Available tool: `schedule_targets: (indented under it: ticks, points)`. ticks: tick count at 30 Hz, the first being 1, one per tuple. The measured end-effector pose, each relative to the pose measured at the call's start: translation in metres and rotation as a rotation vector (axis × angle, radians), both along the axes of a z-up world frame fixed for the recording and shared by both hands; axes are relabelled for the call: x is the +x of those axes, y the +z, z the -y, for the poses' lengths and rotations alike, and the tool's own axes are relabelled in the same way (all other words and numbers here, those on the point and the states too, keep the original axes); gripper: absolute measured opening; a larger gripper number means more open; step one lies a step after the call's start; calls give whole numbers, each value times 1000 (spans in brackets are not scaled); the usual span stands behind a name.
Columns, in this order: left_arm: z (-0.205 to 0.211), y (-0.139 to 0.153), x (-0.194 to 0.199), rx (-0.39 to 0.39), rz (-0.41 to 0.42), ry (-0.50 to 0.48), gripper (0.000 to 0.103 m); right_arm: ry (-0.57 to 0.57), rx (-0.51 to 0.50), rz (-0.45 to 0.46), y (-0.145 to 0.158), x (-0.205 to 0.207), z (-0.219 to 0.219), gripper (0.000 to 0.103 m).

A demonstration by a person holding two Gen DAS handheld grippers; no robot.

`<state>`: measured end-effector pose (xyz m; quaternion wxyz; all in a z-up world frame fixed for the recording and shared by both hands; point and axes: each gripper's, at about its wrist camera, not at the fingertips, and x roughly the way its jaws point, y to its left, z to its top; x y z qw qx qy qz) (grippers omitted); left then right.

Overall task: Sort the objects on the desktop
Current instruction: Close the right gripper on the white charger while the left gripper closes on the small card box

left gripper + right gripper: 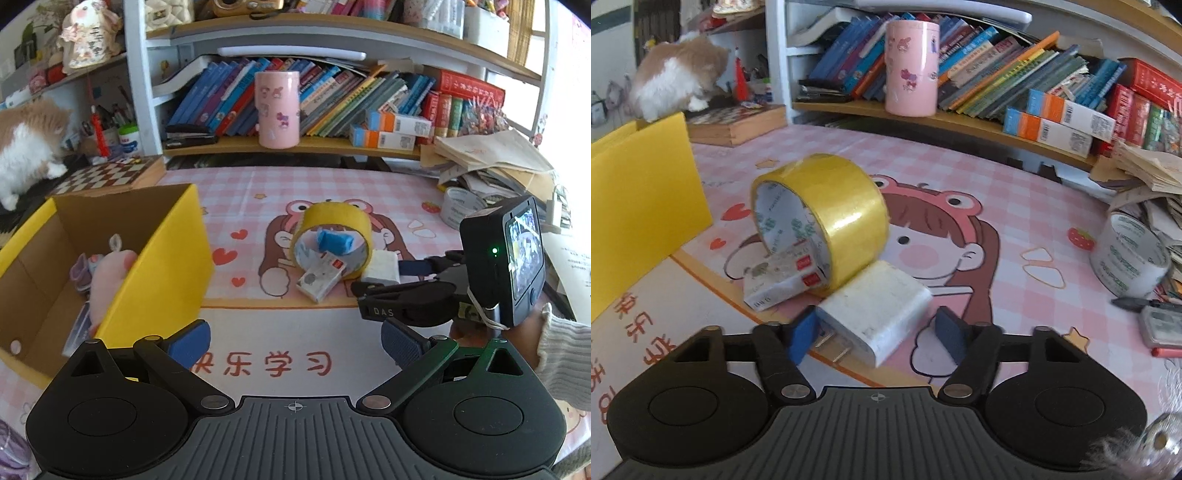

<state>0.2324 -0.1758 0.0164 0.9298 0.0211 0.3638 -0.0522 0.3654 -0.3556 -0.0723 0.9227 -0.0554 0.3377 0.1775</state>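
Right gripper (877, 338) tilted down — jaws straddling white charger (882, 314), not clamped.

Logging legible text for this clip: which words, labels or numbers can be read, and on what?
"快乐学习": desk mat, red characters.
"DAS": right gripper, on its finger arm.
Clear tape roll: repeated core print, blurred.
Yellow tape roll: green core print, unreadable.
Small box: red label, too small.
Book spines, orange-blue boxes: too small.
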Motion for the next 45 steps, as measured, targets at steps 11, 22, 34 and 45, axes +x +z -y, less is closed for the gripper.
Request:
schedule_targets:
  ticks: [11,22,34,45]
  points:
    - [25,-20,42,32,-49,-80,80,-121,29,-33,9,-33,48,45]
    - [40,-61,102,157,-82,-124,48,-183,11,-65,10,-70,72,45]
    - [50,-73,119,170,-91,-225,34,-204,2,-40,14,-73,80,62]
    - [32,-52,83,34,-81,-191,28,-181,-30,-55,7,-56,68,60]
